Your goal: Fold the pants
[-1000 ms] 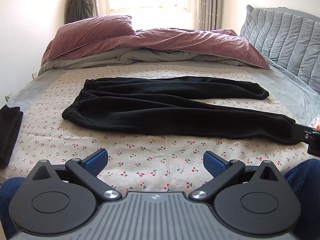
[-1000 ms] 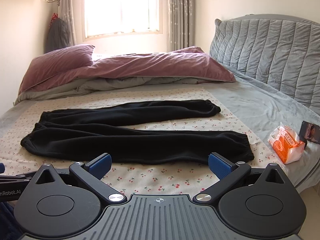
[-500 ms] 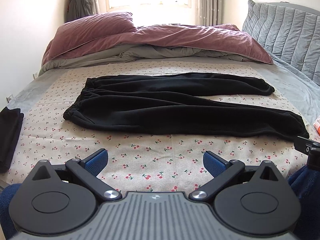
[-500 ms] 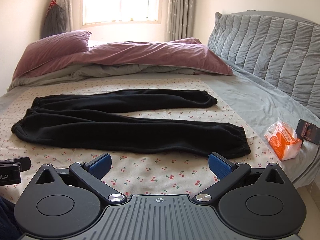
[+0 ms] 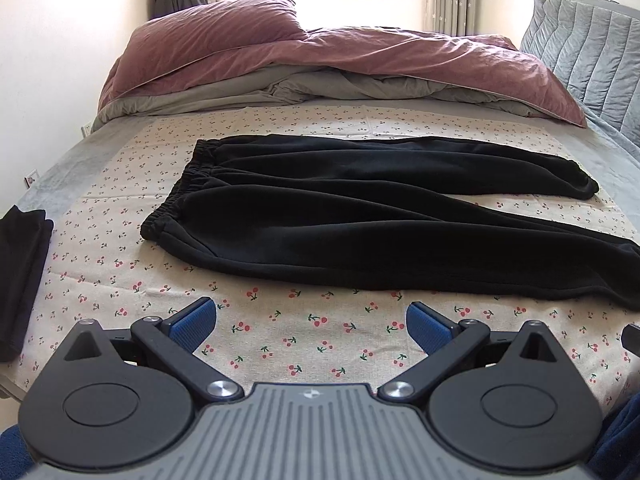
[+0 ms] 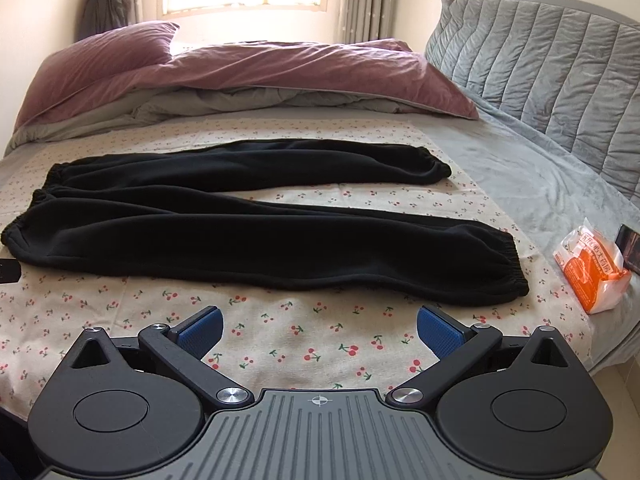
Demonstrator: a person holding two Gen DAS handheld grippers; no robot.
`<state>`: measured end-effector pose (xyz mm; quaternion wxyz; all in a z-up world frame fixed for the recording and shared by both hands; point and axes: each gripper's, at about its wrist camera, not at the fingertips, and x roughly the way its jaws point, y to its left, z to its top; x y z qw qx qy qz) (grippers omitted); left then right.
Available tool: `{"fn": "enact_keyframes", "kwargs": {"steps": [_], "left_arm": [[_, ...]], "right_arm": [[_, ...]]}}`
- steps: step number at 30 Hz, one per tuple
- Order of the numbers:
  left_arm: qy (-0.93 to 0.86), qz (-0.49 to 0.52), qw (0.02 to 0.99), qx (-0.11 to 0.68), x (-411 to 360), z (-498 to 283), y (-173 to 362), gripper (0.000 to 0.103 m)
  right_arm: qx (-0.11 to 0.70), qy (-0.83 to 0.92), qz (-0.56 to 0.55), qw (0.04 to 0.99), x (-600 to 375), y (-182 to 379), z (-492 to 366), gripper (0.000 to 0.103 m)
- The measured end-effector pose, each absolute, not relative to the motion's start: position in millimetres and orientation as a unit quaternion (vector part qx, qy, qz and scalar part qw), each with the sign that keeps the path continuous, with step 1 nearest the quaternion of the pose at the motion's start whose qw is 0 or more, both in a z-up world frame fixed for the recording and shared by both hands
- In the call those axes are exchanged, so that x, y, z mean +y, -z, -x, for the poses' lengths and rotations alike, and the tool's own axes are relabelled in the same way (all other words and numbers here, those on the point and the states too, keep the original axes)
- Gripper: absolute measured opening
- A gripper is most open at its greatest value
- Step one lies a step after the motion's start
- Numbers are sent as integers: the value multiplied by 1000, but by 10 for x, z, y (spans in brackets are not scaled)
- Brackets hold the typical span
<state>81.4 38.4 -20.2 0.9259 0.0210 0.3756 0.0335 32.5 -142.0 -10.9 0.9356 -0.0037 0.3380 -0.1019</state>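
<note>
Ahead of both grippers stretches a bed (image 5: 48,184) covered by a cherry-print sheet (image 5: 304,332), with a mauve duvet (image 5: 360,60) and pillow (image 6: 96,60) heaped at its far end and a grey quilted headboard (image 6: 560,60) off to the right. Black pants (image 5: 340,216) lie flat across the sheet just beyond the fingertips, waistband toward the left, the two legs splayed apart toward the right with cuffs gathered. Left of the left gripper (image 5: 312,320), a folded dark garment (image 5: 20,276) sits at the bed's edge. Right of the right gripper (image 6: 318,322), an orange-and-white packet (image 6: 592,268) rests on the grey cover. Both grippers hang above the sheet, jaws spread wide and holding nothing, blue pads (image 6: 200,326) short of the pants.
</note>
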Motion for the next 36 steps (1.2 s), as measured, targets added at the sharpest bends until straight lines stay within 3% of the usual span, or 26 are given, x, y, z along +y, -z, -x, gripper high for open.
{"fn": "enact_keyframes", "kwargs": {"steps": [7, 17, 20, 23, 26, 28, 32, 33, 34, 35, 36], "left_arm": [[-14, 99, 898, 428, 899, -1263, 305, 97], [-169, 208, 873, 407, 2433, -2251, 276, 97], [-187, 208, 863, 421, 2635, -2489, 548, 96], [-191, 215, 859, 424, 2731, -2541, 908, 94], [-163, 268, 848, 428, 2771, -2669, 972, 91], [-177, 227, 858, 425, 2665, -2739, 943, 93], [-170, 195, 852, 454, 2535, -2895, 1043, 88], [-164, 199, 850, 458, 2505, -2913, 1082, 83], [-172, 186, 853, 456, 2456, -2918, 1097, 75], [-183, 169, 858, 450, 2415, -2913, 1090, 60], [-197, 154, 860, 445, 2392, -2898, 1079, 52]], "right_arm": [[357, 63, 3, 932, -1542, 120, -669, 103], [396, 224, -116, 883, -3356, 184, -2037, 103], [415, 270, -168, 853, -3846, 578, -2257, 99], [460, 269, -166, 830, -4011, 941, -2308, 85], [438, 276, -142, 844, -4079, 898, -2305, 84], [445, 293, -132, 836, -4181, 969, -2390, 84], [468, 272, -152, 827, -4276, 1141, -2465, 67], [464, 262, -153, 832, -4272, 1114, -2475, 46], [458, 251, -160, 837, -4268, 1094, -2490, 36], [456, 247, -162, 840, -4257, 1078, -2504, 31], [453, 245, -148, 844, -4210, 1053, -2524, 26]]}}
